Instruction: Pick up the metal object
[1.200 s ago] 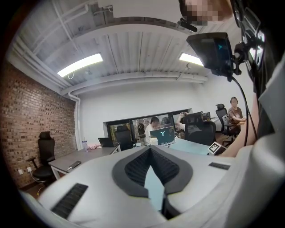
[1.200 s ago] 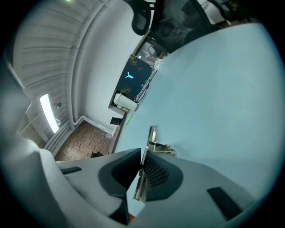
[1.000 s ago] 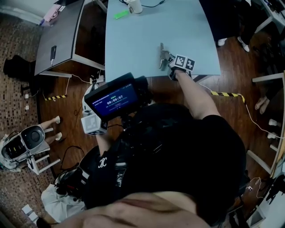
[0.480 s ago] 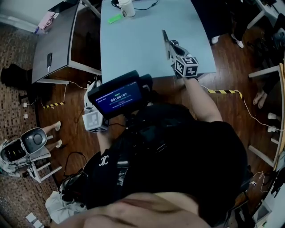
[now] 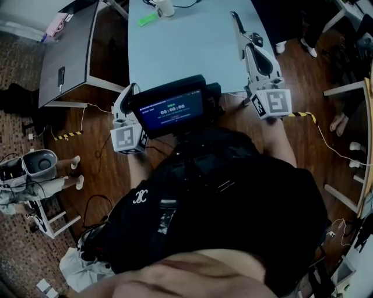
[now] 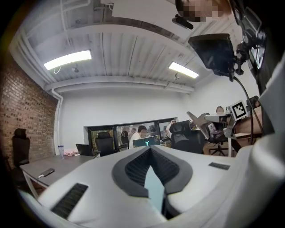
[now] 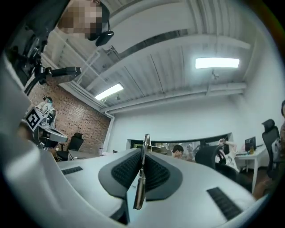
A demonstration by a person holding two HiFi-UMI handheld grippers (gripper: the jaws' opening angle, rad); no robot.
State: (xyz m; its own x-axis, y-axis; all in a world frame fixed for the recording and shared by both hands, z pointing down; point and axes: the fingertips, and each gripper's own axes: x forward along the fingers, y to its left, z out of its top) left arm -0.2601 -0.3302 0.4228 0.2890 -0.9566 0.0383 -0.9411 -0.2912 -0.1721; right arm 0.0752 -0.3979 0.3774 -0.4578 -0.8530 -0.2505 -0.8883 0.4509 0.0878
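The metal object [image 5: 235, 22], a slim silver piece, is off the light blue table [image 5: 186, 41], and my right gripper [image 5: 246, 39] is shut on it. The right gripper view shows the metal object [image 7: 139, 189] pinched upright between the dark ribbed pads [image 7: 120, 171] of the right gripper [image 7: 144, 153], which points up at the ceiling. My left gripper [image 5: 129, 91] hangs by the table's near left corner, with its marker cube [image 5: 127, 139] toward me. In its own view the left gripper [image 6: 149, 150] has its jaws together with nothing between them.
A white cup [image 5: 164, 7] and a green item [image 5: 147, 20] lie at the table's far edge. A grey desk [image 5: 70, 46] with a phone [image 5: 60, 74] stands to the left. A chest-mounted screen [image 5: 173, 109] sits between the grippers. Striped tape [image 5: 303, 114] marks the floor at right.
The right gripper has lifted the metal object off the table and tilted it upward, rising toward the head camera. The left gripper has also come up, closer to the table's edge.
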